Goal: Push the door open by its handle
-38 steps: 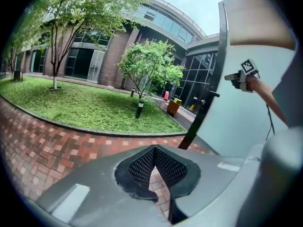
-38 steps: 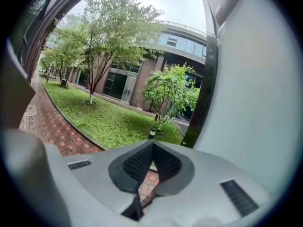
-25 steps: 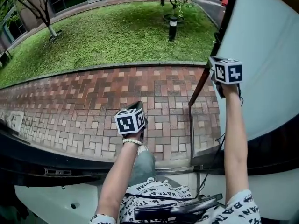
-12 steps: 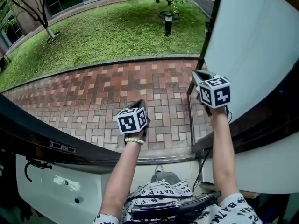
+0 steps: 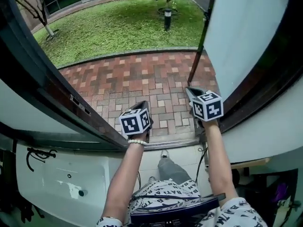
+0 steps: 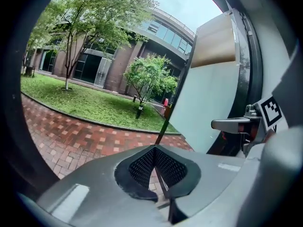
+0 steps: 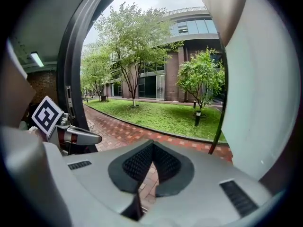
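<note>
Right tool (image 5: 190,90) drawn back beside left tool (image 5: 140,106) | door (image 5: 246,37): white panel, dark frame, swung wide | both clenched, empty

shirt (image 5: 166,194) w/ repeated print, partly legible, approx "BATMAN", no other legible txt

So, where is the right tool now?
In the head view the right tool is right of centre, beside the lower edge of the open door, with the left tool on its left.

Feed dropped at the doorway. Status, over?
Left gripper shut, empty. Right gripper shut, empty. Door open at right. Brick path ahead, nothing blocking.
</note>
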`<state>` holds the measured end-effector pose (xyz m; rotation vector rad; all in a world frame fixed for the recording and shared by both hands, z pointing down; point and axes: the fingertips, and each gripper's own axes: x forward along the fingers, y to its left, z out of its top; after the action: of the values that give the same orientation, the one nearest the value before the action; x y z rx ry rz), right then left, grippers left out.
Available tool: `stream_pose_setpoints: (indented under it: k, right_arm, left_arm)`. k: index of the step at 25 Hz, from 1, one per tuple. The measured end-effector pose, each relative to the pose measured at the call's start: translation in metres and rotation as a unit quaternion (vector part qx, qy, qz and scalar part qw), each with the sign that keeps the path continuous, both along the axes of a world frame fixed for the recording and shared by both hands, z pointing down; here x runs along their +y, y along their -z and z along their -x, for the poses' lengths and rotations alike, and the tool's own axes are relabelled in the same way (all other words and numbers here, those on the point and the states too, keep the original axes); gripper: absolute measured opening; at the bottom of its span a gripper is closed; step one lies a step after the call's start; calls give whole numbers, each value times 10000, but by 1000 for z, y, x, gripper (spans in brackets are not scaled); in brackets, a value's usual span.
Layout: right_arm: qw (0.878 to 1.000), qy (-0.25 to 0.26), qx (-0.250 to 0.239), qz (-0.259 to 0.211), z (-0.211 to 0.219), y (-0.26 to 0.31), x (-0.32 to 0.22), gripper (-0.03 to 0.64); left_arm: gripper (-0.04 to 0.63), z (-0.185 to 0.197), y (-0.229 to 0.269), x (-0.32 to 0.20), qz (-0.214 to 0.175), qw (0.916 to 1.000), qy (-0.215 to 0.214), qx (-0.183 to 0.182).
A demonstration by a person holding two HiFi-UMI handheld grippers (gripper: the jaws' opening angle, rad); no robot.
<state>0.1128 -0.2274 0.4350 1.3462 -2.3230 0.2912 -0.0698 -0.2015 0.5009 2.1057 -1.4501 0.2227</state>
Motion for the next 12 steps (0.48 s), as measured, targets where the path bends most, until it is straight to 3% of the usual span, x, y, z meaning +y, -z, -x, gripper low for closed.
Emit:
stream_pose_setpoints:
  k: [4,12]
  right_arm:
    - [9998,-38,151,144,16,-19,63,5]
    - [9994,51,-158,294,30,-38,155,5]
  left_arm:
    - [-14,8,-3,51,11,10000,-37,-27]
    - [-14,13,-6,133,-5,10000,55,2]
